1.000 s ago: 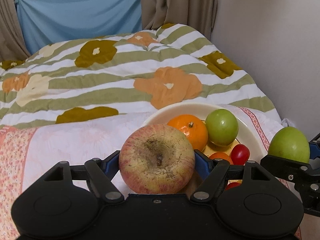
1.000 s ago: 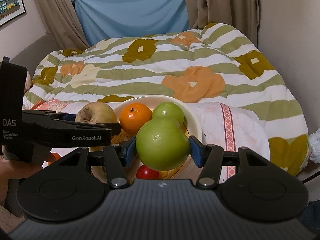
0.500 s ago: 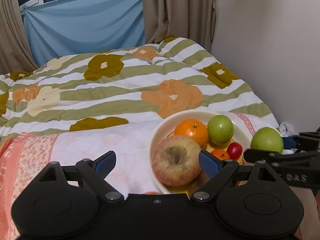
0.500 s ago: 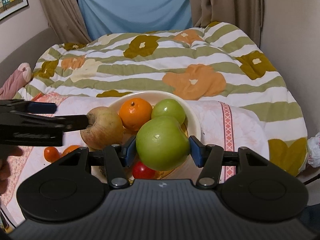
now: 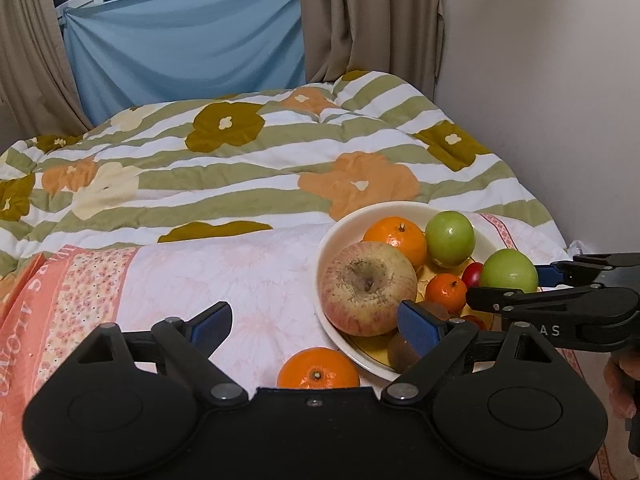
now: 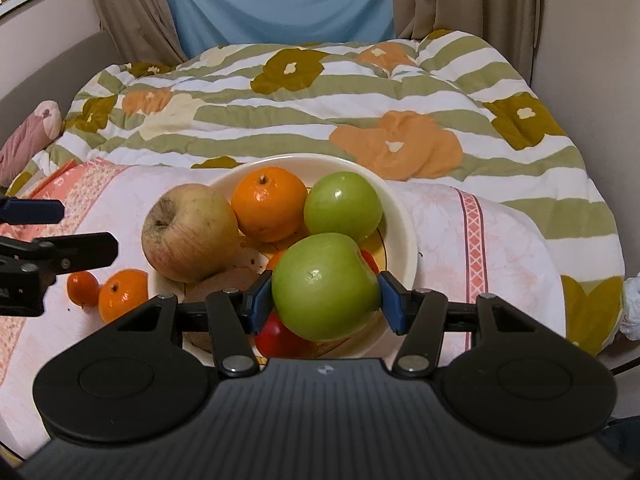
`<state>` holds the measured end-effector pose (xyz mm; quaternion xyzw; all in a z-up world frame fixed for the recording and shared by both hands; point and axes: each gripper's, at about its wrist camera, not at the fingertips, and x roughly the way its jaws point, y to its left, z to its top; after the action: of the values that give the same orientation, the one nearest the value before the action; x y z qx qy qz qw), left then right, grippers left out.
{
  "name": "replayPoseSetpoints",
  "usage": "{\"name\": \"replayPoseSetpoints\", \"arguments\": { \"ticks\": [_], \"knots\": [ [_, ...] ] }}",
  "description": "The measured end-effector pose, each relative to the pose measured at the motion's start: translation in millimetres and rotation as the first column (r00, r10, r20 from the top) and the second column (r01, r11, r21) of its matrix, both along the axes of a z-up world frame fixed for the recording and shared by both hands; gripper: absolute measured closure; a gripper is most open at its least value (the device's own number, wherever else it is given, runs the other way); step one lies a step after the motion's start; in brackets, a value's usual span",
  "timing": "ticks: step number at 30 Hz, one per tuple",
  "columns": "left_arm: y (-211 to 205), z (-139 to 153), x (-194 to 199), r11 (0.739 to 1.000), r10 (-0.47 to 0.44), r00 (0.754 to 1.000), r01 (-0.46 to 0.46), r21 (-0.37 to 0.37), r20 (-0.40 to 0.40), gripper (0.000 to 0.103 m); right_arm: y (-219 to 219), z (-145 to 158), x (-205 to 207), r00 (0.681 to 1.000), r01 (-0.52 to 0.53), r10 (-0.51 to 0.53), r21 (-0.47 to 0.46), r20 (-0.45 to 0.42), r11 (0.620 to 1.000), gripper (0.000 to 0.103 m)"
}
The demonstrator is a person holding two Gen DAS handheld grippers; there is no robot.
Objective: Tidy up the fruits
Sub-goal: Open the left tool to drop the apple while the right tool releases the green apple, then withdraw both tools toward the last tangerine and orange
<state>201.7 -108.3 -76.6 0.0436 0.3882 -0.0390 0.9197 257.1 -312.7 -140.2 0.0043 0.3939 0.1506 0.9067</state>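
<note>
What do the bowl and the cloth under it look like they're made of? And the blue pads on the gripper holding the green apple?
The bowl: probably glazed ceramic, cream and smooth with a soft sheen; hard plastic is possible. The cloth: thin printed woven fabric, matte, pink floral with creases. The right gripper has blue fingers that look like matte rubber or soft plastic, pressed against the green apple.

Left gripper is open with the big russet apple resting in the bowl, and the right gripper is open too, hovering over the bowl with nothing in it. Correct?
Not quite. The right gripper is not empty: the right wrist view shows its pads clamped on a green apple above the bowl. The rest holds: the left gripper is open, and the russet apple rests in the bowl.
</note>
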Motion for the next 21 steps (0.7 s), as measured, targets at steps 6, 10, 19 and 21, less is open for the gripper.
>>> {"name": "replayPoseSetpoints", "arguments": {
  "ticks": [6,10,19,21],
  "knots": [
    [-2,2,-5,1.0,-0.001,1.0,0.001,0.007,-0.001,0.011,3,6,-5,0.999,-0.023,0.025,-0.051,0.034,0.998,0.001],
    [-4,5,-11,1.0,-0.003,1.0,0.003,-0.002,0.002,0.011,1,17,-15,0.997,-0.025,0.029,-0.055,0.068,0.998,0.0],
    [-3,35,-34,1.0,-0.009,0.999,0.009,-0.007,0.048,0.011,0,54,-38,0.995,0.007,-0.003,-0.04,0.097,0.999,0.0],
    [2,42,-43,1.0,-0.008,0.998,0.009,-0.011,0.064,0.011,0,65,-44,0.994,0.02,-0.017,-0.032,0.108,0.999,0.0]
  ]
}}
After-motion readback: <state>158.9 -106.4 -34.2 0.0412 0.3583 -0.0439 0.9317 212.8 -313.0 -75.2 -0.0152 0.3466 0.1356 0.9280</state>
